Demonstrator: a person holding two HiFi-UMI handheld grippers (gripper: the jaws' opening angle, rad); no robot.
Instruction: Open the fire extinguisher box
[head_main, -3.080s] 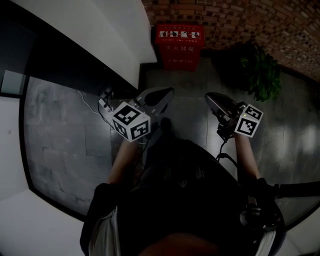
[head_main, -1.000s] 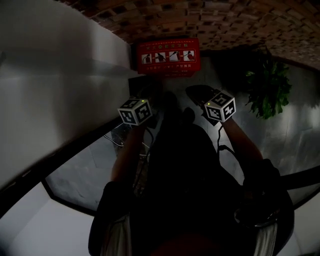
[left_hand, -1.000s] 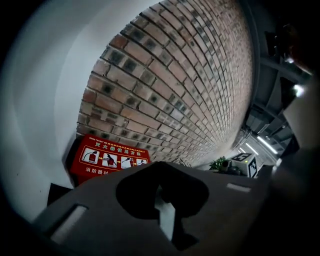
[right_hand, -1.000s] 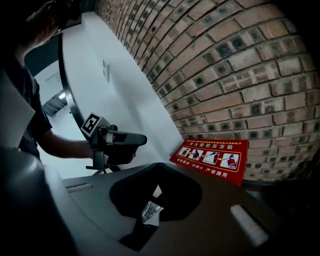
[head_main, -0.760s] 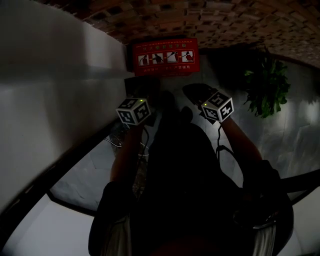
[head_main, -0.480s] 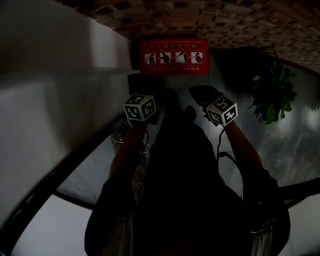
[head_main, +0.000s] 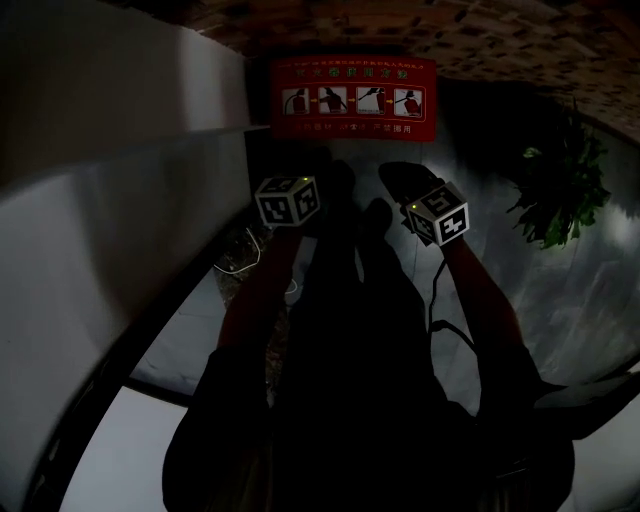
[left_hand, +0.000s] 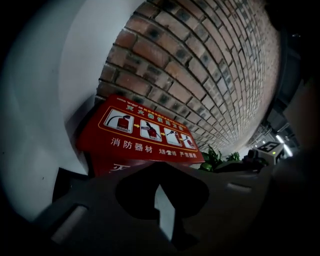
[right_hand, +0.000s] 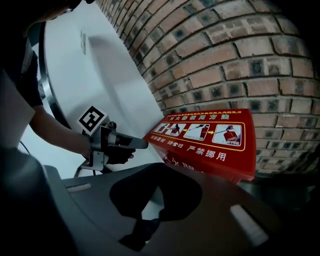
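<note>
Left tongs (left_hand: 160, 169), right tongs (right_hand: 156, 167) nearer, box (left_hand: 142, 136) ahead

Both arms stretch forward side by side, the left forearm (head_main: 262, 285) and the right forearm (head_main: 478, 290) apart, each hand pointing its tool ahead. The left gripper (left_hand: 165, 210) seems drawn together, with only a thin slit between its jaws and nothing held. The right gripper (right_hand: 150, 212) likewise has its jaws meeting, empty.

Dim brick wall (head_main: 520, 40), white wall (head_main: 110, 130), glossy grey floor (head_main: 580, 290).
</note>
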